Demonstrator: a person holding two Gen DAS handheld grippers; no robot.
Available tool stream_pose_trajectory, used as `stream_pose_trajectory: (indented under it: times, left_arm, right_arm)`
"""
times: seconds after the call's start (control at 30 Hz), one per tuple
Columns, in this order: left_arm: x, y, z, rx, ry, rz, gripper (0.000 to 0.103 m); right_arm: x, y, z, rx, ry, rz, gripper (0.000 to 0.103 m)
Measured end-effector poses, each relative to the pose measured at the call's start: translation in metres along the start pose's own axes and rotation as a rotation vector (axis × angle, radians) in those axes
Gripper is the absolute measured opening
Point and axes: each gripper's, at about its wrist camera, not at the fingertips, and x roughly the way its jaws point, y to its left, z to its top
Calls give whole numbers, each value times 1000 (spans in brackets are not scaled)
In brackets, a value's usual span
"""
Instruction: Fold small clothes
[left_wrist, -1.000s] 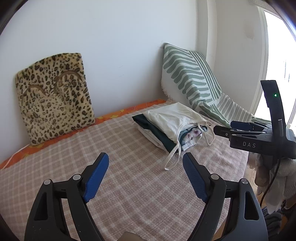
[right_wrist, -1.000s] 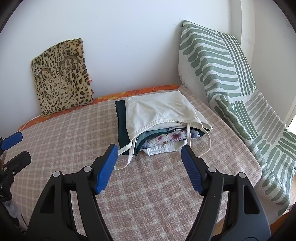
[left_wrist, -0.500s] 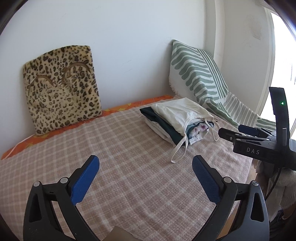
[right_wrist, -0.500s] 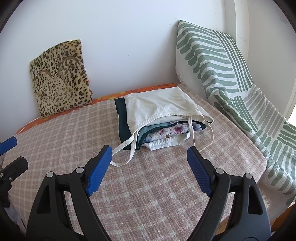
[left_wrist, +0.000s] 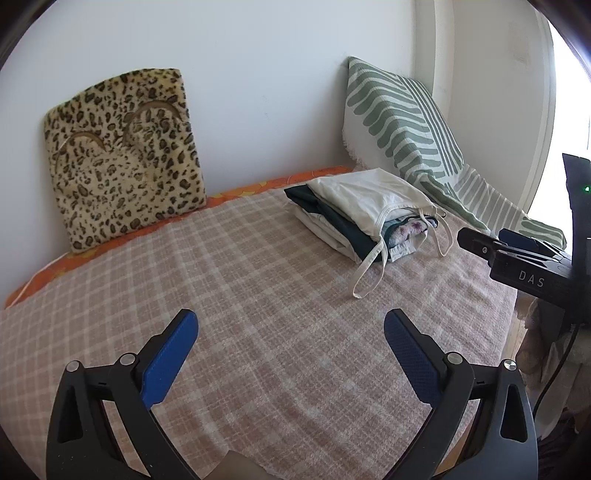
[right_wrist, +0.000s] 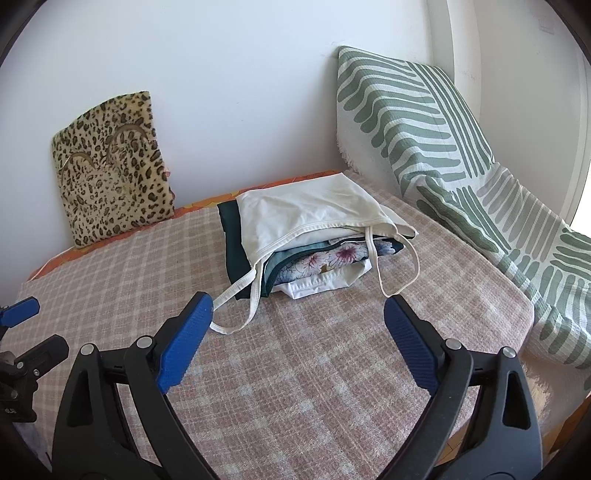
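While both tools hover above the bed, the left gripper has its blue-padded fingers spread wide with nothing between them, poised over a bare stretch of the pink checked blanket. Right gripper: jaws likewise spread and holding nothing; its left pad lies just in front of a loose white strap, and whether pad and strap touch cannot be told. Stack of folded clothes: rests on the blanket toward the far right corner of the bed, well apart from the left gripper and near the right one. Top layer, a cream camisole whose straps trail forward onto the blanket; beneath it a dark green garment, a floral-print piece and a white item at the bottom. Leopard-print cushion: upright against the white wall at the far left. Green-and-white striped throw: draped over a sloped support to the right of the stack. An orange patterned sheet shows along the wall edge of the blanket. From the left wrist view, the right gripper appears at the right margin, marked "DAS"
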Motion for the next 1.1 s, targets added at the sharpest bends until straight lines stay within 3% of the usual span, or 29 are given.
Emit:
stream_pose_trajectory:
  times: [1.1]
  left_arm:
    - [-10, 1, -5, 10, -26, 33, 102]
  right_arm:
    - [-7, 6, 1, 9, -27, -10, 96]
